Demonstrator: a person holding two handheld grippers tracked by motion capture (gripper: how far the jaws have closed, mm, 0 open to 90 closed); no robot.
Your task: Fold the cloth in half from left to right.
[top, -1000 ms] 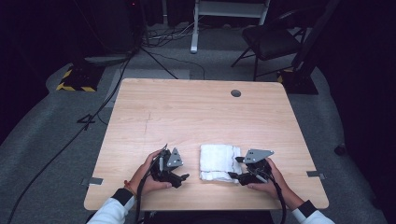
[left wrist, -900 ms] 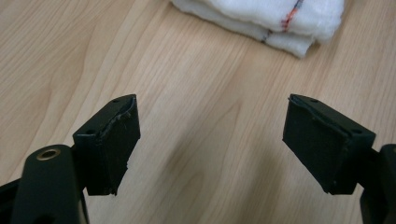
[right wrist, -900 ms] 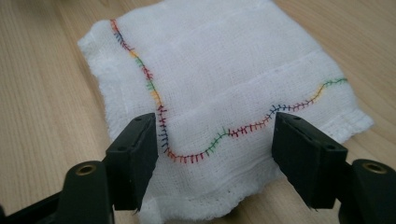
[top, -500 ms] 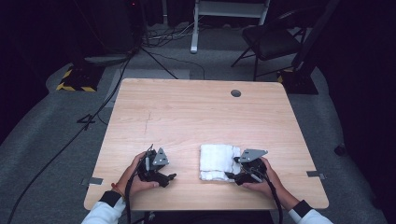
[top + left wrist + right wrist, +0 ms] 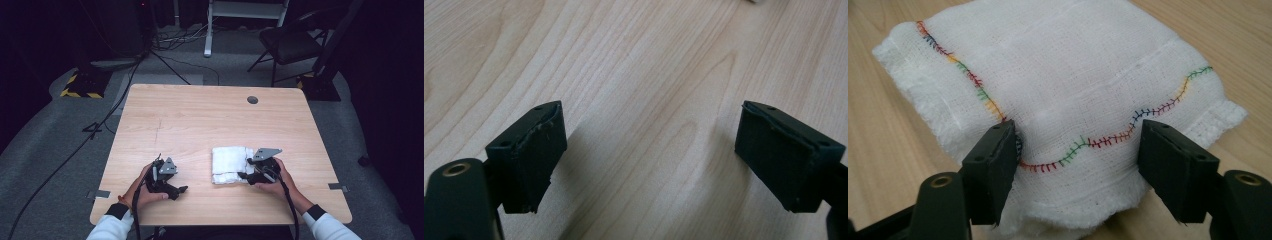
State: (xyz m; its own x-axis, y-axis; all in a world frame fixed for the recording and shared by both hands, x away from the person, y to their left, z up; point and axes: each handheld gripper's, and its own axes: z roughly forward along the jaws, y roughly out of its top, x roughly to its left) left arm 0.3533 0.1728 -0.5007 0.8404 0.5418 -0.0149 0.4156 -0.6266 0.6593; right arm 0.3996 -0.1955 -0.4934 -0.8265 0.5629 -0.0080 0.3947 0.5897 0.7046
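A folded white cloth (image 5: pixel 230 162) with a wavy multicolour stitch line lies on the wooden table (image 5: pixel 200 125), near its front edge. In the right gripper view the cloth (image 5: pixel 1058 75) shows close up. My right gripper (image 5: pixel 246 176) is at the cloth's right edge. Its jaws stand wide on either side of the cloth's near edge (image 5: pixel 1078 150) and have just closed a little, without pinching it. My left gripper (image 5: pixel 177 191) is off to the cloth's left, over bare wood (image 5: pixel 649 145). Its jaws have just been opening, with nothing between them.
A round cable hole (image 5: pixel 252 100) sits near the table's far edge. Grey tape tabs (image 5: pixel 102 194) mark the front corners. Beyond the table stand a black chair (image 5: pixel 290 42), a white stand and a yellow-black striped base (image 5: pixel 80 85), with cables across the floor.
My left gripper has moved left, away from the cloth, and slightly toward the front edge. The right gripper has shifted a little at the cloth's right edge. The cloth has stayed put.
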